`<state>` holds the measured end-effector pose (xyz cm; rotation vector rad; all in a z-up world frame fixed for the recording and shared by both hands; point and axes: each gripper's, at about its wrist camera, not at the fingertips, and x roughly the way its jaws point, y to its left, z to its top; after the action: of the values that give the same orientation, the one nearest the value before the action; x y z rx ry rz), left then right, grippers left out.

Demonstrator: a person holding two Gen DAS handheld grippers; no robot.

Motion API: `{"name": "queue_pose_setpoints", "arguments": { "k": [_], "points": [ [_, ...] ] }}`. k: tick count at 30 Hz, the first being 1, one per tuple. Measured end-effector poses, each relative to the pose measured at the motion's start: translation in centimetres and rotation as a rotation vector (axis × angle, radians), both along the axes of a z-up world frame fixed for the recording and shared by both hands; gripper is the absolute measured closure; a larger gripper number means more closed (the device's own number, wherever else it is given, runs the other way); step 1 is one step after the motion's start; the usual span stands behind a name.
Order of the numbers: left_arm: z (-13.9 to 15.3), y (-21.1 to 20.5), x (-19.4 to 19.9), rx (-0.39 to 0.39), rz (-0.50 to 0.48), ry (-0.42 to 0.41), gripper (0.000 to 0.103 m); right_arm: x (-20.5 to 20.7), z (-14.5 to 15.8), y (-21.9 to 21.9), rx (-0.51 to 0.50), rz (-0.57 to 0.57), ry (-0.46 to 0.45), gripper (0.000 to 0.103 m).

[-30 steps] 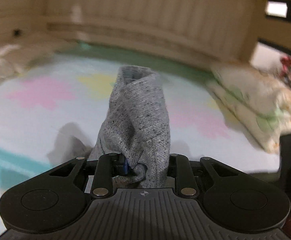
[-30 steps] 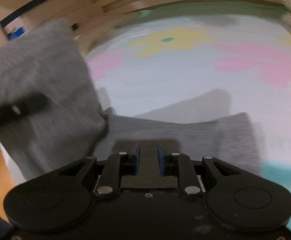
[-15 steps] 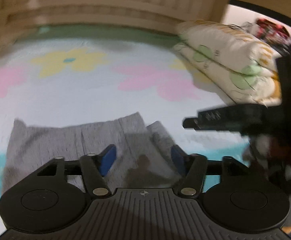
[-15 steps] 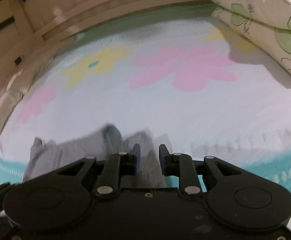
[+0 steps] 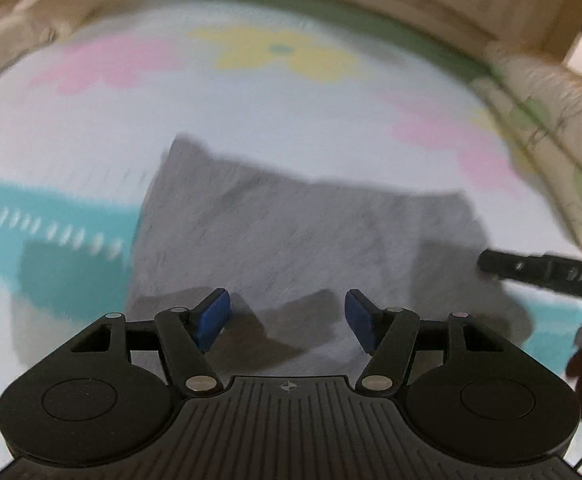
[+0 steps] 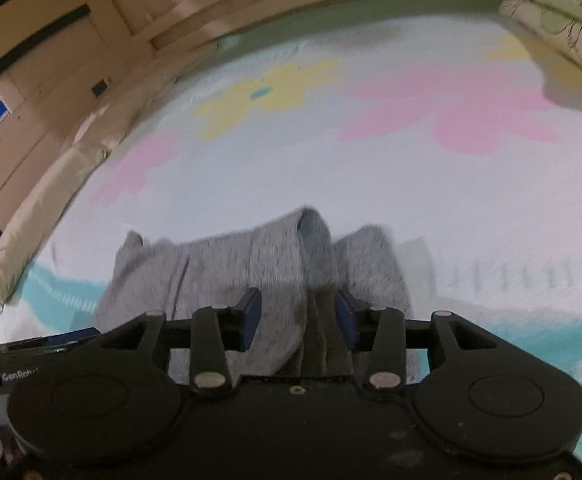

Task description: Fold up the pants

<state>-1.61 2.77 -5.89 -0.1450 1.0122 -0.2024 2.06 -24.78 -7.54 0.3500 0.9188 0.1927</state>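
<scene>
The left gripper (image 5: 287, 314) hovers just above the gray pants (image 5: 291, 240) with its jaws spread wide apart and nothing between them; its blue pads (image 5: 213, 314) cast shadows on the cloth below, and whether they touch it cannot be told. In the left wrist view the pants lie on the bed (image 5: 91, 120) as a broad, mostly flat gray patch, blurred, partly over a teal stripe in the floral bed cover, with one corner rising toward the far left. At the right edge of that view part of the right gripper (image 5: 547, 272) reaches in as a dark bar beside the right end of the fabric. In the right wrist view the right gripper (image 6: 297, 312) has its jaws partly apart, with a raised fold of the pants (image 6: 275, 268) lying between them; the cloth looks loose in the gap rather than pinched. Here the pants are bunched, with a ridge running away from the jaws and a flatter part spreading to the left. A stack of pillows (image 6: 563, 12) sits at the far right of the bed (image 6: 371, 176).
</scene>
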Motion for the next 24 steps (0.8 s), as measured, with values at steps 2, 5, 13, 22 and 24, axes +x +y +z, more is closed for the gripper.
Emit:
{"name": "queue_pose_setpoints", "arguments": {
  "k": [2,5,13,22,24],
  "points": [
    [-1.5,0.0,0.3,-0.014,-0.038,0.084,0.039,0.5,-0.8,0.2,0.005,0.004,0.027,0.055],
    [-1.9,0.0,0.1,-0.024,-0.049,0.085,0.037,0.7,-2.2,0.7,-0.002,0.022,0.064,0.052],
    [-1.6,-0.4,0.3,-0.027,-0.060,0.083,0.037,1.1,-4.1,0.4,0.073,-0.003,0.097,0.047],
    [-0.3,1.6,-0.2,-0.034,-0.013,0.018,0.037,0.3,-2.8,1.4,-0.041,-0.008,0.070,0.045],
    [0.2,2.3,0.0,-0.030,0.014,-0.005,0.037,0.0,-2.6,1.6,-0.087,0.000,0.049,0.045]
  ]
}}
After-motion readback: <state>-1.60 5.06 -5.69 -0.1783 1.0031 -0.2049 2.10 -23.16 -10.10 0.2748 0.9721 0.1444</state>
